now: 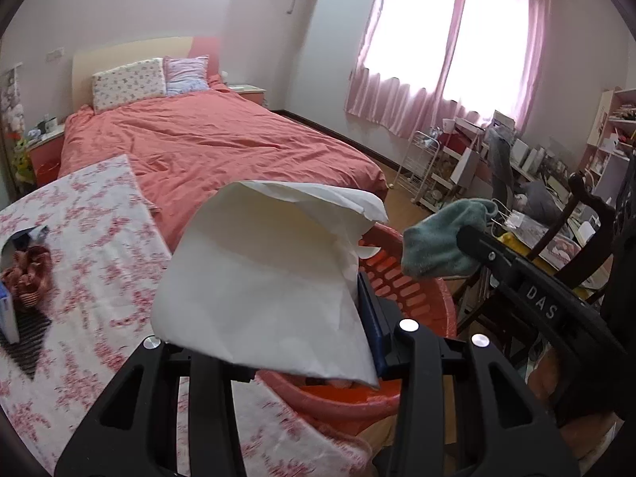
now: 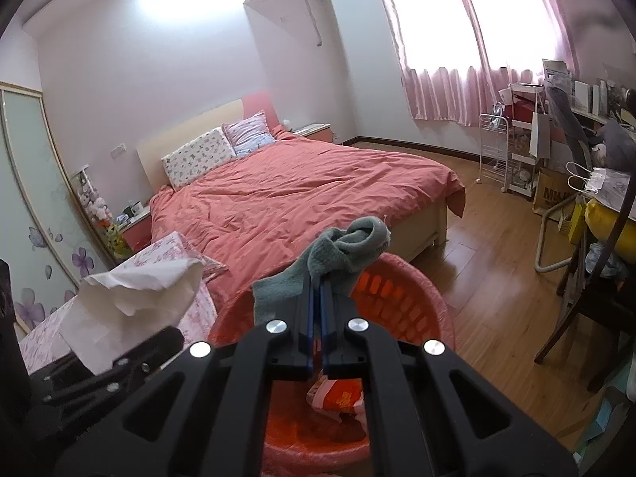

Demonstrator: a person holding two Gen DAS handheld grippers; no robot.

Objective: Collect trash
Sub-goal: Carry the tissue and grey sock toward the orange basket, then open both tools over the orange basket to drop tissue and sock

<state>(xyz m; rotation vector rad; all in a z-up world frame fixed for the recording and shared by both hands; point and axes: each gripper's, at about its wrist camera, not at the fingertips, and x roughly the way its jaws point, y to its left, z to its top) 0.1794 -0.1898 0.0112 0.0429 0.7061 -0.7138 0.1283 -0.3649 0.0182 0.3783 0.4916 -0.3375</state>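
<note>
A large white sheet of paper (image 1: 262,278) hangs over the red plastic basket (image 1: 413,286), with my left gripper (image 1: 278,318) shut on it. The paper hides the left finger; only the blue pad of the right finger (image 1: 367,310) shows. My right gripper (image 2: 316,282) is shut on a grey-green sock (image 2: 342,254) above the same basket (image 2: 401,294). In the left wrist view the sock (image 1: 445,238) and the right gripper (image 1: 469,240) hang at the right. The right wrist view shows the paper (image 2: 131,302) at the left. A red-orange wrapper (image 2: 338,397) lies inside the basket.
A table with a floral cloth (image 1: 99,246) stands left of the basket, carrying a reddish bundle (image 1: 28,274) and a blue-white box (image 1: 8,314). Beyond lies a bed with a coral cover (image 2: 302,194). A dark wooden chair (image 1: 588,206) and a cluttered desk (image 2: 608,194) stand at the right.
</note>
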